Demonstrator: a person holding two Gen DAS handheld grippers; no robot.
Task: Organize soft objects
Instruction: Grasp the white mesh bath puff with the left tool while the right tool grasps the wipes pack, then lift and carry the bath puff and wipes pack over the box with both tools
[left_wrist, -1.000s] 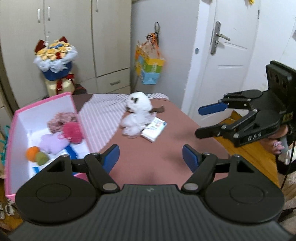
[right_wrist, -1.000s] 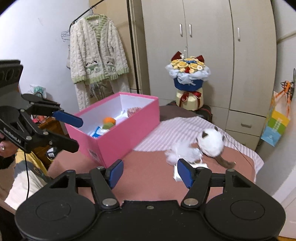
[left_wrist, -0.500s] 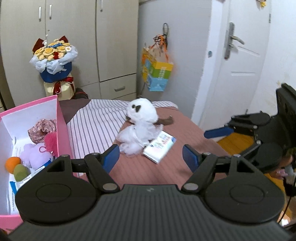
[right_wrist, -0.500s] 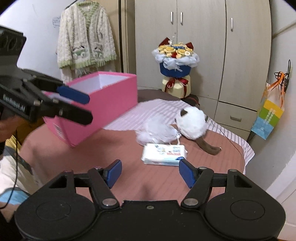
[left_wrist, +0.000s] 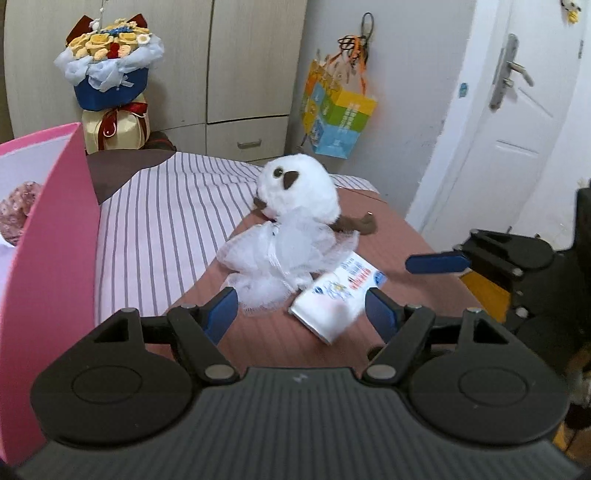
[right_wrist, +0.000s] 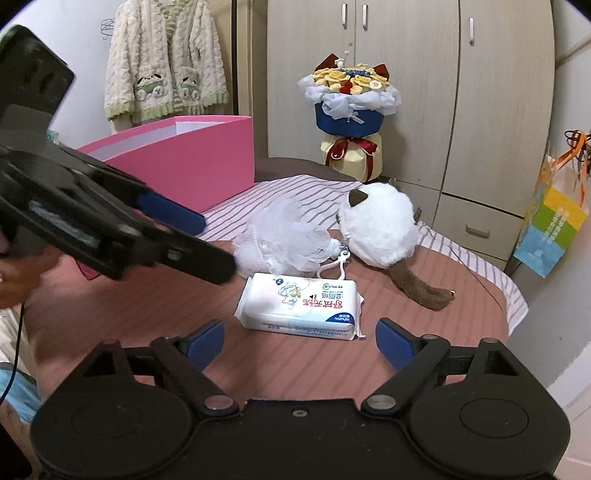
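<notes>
Just ahead of the opening, empty right gripper (right_wrist: 299, 338) lies the wipes pack (right_wrist: 299, 304).

Bed (right_wrist: 110, 306), striped cloth (right_wrist: 280, 195), pink box (right_wrist: 192, 158), plush toy (right_wrist: 380, 229), tissue pack (right_wrist: 299, 304)

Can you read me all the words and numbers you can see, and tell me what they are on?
Wipes pack, right wrist view: big red Chinese characters and smaller print in a blue corner, all upside down from here and too small to read surely.
Wipes pack, left wrist view: same print, blurred, unreadable.
Colourful paper bag on the wall: blue print, too blurred to read.
Left gripper: a label on its side, blurred.
No clear numbers anywhere.
</notes>
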